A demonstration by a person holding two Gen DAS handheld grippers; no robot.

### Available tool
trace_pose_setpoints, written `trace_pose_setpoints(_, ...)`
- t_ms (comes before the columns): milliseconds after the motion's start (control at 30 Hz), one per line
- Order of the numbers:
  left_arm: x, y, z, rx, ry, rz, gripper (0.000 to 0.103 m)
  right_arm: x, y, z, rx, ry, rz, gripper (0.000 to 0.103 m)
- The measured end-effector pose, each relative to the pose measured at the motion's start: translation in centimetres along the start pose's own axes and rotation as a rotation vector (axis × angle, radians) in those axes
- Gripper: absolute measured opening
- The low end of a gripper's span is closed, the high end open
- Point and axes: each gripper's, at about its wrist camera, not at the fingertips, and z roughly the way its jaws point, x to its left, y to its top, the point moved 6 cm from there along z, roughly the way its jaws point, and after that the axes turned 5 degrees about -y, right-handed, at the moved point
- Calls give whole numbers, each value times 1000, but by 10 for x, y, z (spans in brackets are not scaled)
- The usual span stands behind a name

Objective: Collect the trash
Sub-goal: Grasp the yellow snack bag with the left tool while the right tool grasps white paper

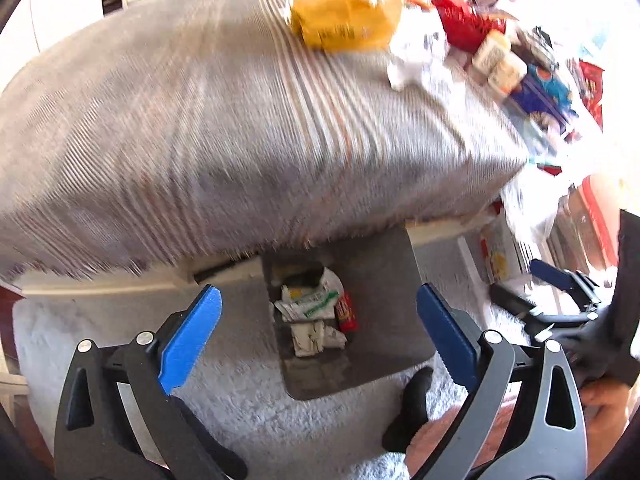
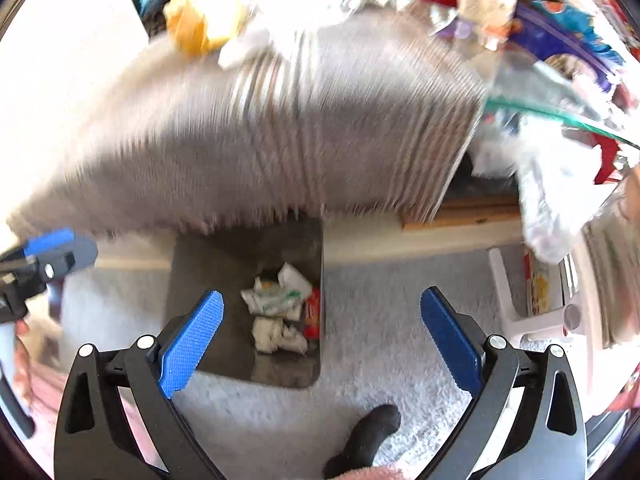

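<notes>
**Both tools spread above the bin**

The left tool (image 1: 318, 338) and right tool (image 2: 322, 340) hang empty, blue pads wide apart, over a dark rectangular bin (image 2: 208, 264) on pale carpet, holding crumpled white paper trash (image 2: 276, 308) beside the striped grey bed's (image 1: 200, 128) near edge.

A grey striped cloth (image 1: 224, 120) covers the table, hanging over its near edge with a frayed fringe. Pale shaggy carpet (image 1: 240, 400) covers the floor below. A black-socked foot (image 1: 412, 412) rests on the carpet near the bottom edge of the left wrist view, with a pink garment (image 1: 436, 440) beside it. A white plastic stool (image 2: 516, 304) stands on the carpet, off the table's right end. A wooden board edge (image 2: 460, 210) shows under the table's right corner.
</notes>
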Motion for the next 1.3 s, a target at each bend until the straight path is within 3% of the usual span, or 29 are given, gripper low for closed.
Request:
trace_pose_setpoints(200,13,47,-30,-74,31,-31,95,-5,65,-28,-113,11,35,99)
trace_pose_setpoints(467,14,130,-47,-168,62,-15,95,13,129,-14,-166,32,-21,99)
trace_pose_setpoints(733,4,204,-26,-204,78,-27,95,34,166,8,-192,29,-104,99)
trace_pose_setpoints(867,-1,224,-2,-190,68,-32,95,40,174,21,-201,41,-118,98)
trace_pose_setpoints(1133,-2,235,49,-121,72,-36,95,41,176,43,-165,65,-127,69)
trace_pose_setpoints(1233,2,228,60,-95,46,-52,87,38,172,54,-133,68,-127,49)
trace_pose_setpoints(1300,3,223,64,-88,9,-53,84,36,169,58,-121,69,-123,42)
